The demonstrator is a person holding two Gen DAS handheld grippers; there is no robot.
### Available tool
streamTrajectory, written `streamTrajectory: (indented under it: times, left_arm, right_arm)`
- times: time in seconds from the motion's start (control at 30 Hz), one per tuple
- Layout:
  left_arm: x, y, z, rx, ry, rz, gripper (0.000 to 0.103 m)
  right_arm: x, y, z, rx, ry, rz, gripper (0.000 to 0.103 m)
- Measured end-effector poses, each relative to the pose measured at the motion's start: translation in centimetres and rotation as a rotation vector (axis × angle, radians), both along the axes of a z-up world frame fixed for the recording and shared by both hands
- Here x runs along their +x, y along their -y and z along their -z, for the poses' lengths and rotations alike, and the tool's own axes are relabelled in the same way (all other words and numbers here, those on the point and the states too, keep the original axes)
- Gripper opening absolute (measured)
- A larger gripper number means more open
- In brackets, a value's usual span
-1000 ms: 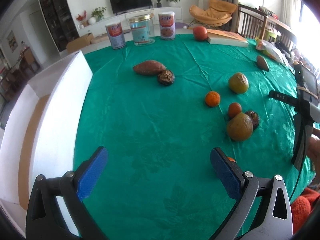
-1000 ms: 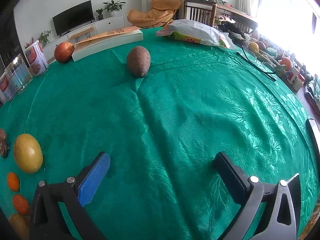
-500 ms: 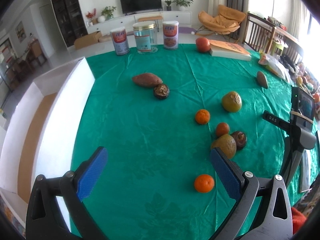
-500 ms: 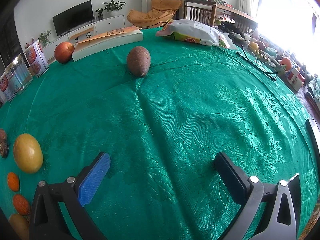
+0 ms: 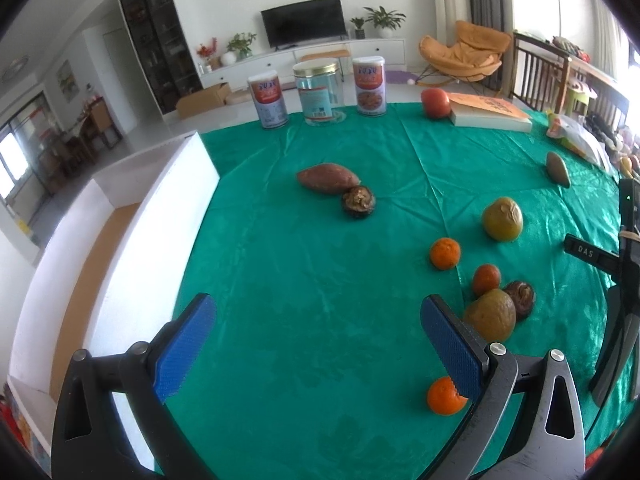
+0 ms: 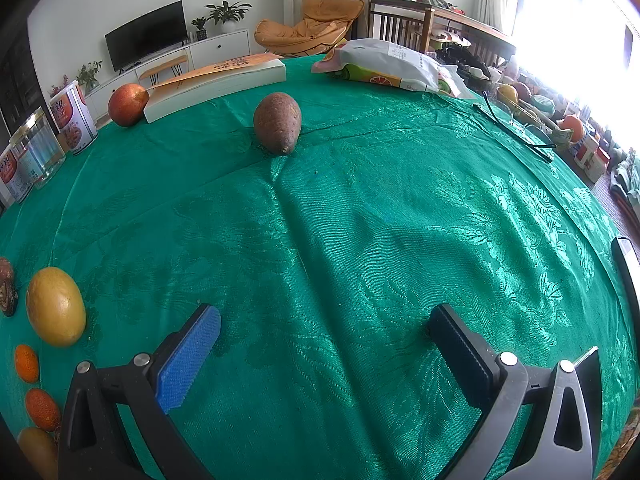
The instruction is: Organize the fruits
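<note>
My left gripper point(image 5: 316, 336) is open and empty above the green tablecloth point(image 5: 320, 272). To its right lie three small oranges point(image 5: 445, 253), point(image 5: 486, 279), point(image 5: 444, 397), two yellow-green fruits point(image 5: 502, 219), point(image 5: 490, 320) and a dark shrivelled fruit point(image 5: 520, 299). Farther off are a sweet potato point(image 5: 328, 178) with another dark fruit point(image 5: 359, 202). My right gripper point(image 6: 324, 340) is open and empty over bare cloth. A yellow fruit point(image 6: 56, 306) and oranges point(image 6: 27, 363) lie at its left; a sweet potato point(image 6: 277, 122) is ahead.
A white box point(image 5: 120, 248) with a brown floor stands at the table's left edge. Three cans point(image 5: 320, 94) stand at the far edge. A red fruit point(image 5: 435, 103), a book point(image 5: 490, 115) and a snack bag point(image 6: 384, 66) lie at the back. The right gripper's body point(image 5: 616, 280) shows at the right.
The left gripper has pulled back and risen, so the fruits look smaller and the nearest orange came into view beside its right finger. The right gripper has not moved.
</note>
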State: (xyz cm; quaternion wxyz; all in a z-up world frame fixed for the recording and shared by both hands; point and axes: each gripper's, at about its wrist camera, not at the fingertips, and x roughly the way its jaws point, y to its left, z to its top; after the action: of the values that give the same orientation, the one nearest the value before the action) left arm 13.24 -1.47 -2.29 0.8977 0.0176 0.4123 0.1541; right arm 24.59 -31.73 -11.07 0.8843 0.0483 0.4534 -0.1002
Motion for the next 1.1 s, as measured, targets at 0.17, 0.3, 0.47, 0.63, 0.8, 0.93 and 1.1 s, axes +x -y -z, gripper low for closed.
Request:
streamTrajectory:
  times: [0.17,0.3,0.47,0.63,0.8,0.93,1.1]
  left_arm:
    - [3.3,-1.8,0.9,-0.033,0.065,0.032,0.102]
    - [6.6,-4.2,3.3,-0.102,0.1,0.017,0.102]
    - [10.3,-6.9,6.7,-0.262,0.049,0.131,0.102]
    - [10.6,-7.5,7.7,-0.355,0.084,0.289,0.101]
    - [8.1,-5.9,5.1,-0.295,0.254,0.356,0.102]
    - [9.0,-5.2,5.2,-0.264,0.229,0.369,0.102]
    - [9.2,-6.7,4.9,-0.381,0.255,0.334,0.102]
  right_arm:
    - [0.0,0.0,0.0,0.0,0.0,0.0,0.103]
    - [0.0,0.0,0.0,0.0,0.0,0.0,0.103]
    - [0.0,0.0,0.0,0.0,0.0,0.0,0.103]
    - [0.0,0.0,0.0,0.0,0.0,-0.001,0.103]
    - [0.0,0.0,0.0,0.001,0.001,-0.001,0.103]
    - [0.0,0.0,0.0,0.001,0.0,-0.001,0.103]
    - [0.0,0.0,0.0,0.001,0.001,-0.001,0.103]
